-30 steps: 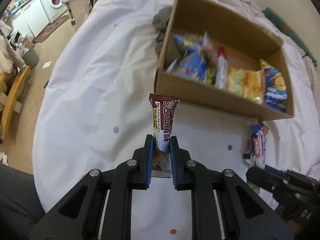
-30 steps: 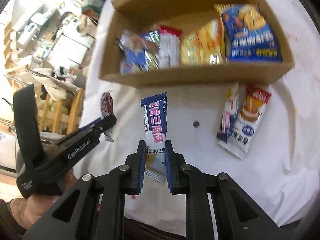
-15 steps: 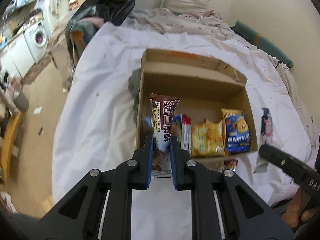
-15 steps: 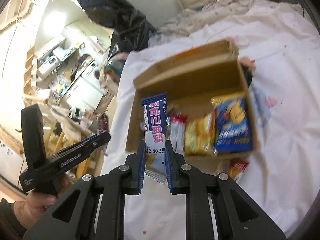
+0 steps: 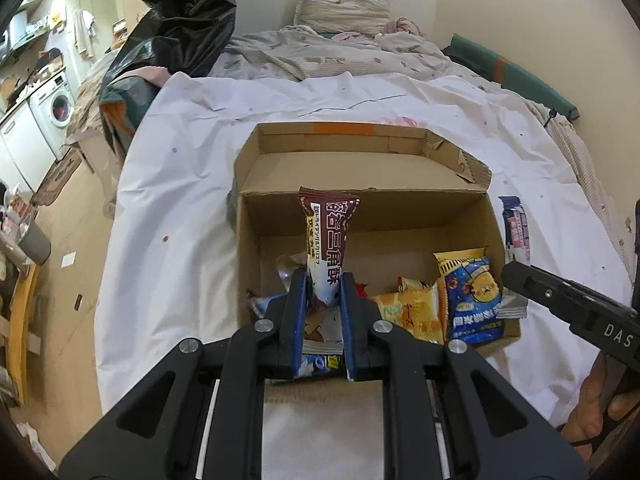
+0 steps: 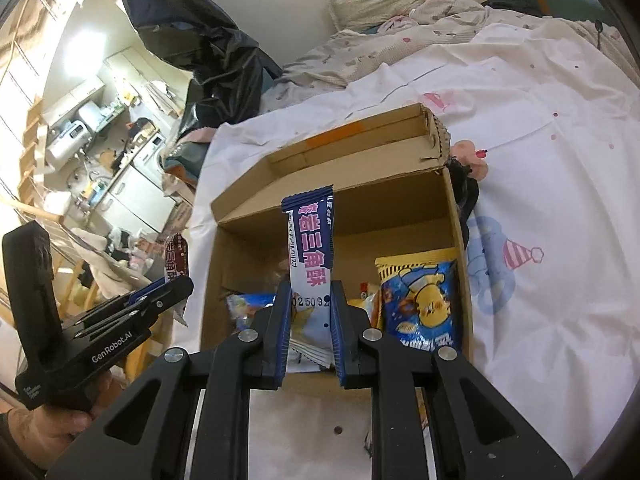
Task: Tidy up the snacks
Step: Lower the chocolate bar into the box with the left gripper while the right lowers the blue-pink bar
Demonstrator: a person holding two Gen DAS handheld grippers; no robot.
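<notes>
My left gripper (image 5: 322, 280) is shut on a brown snack bar (image 5: 328, 240) held upright in front of an open cardboard box (image 5: 492, 220). My right gripper (image 6: 310, 290) is shut on a dark blue snack bar (image 6: 310, 248), also upright over the box's (image 6: 456, 216) near wall. Inside the box lie a blue chip bag (image 5: 474, 296), yellow packets (image 5: 412, 310) and small blue wrappers. The left gripper also shows in the right wrist view (image 6: 160, 292), left of the box.
The box sits on a white sheet (image 5: 168, 200) over a bed. A loose snack pack (image 5: 518, 232) lies right of the box. A pillow and rumpled bedding (image 5: 344, 40) lie beyond, a black bag (image 5: 184, 12) at far left.
Both grippers rose and tilted up from looking down at the box, still holding their bars. The view now looks across the box toward the bedding.
</notes>
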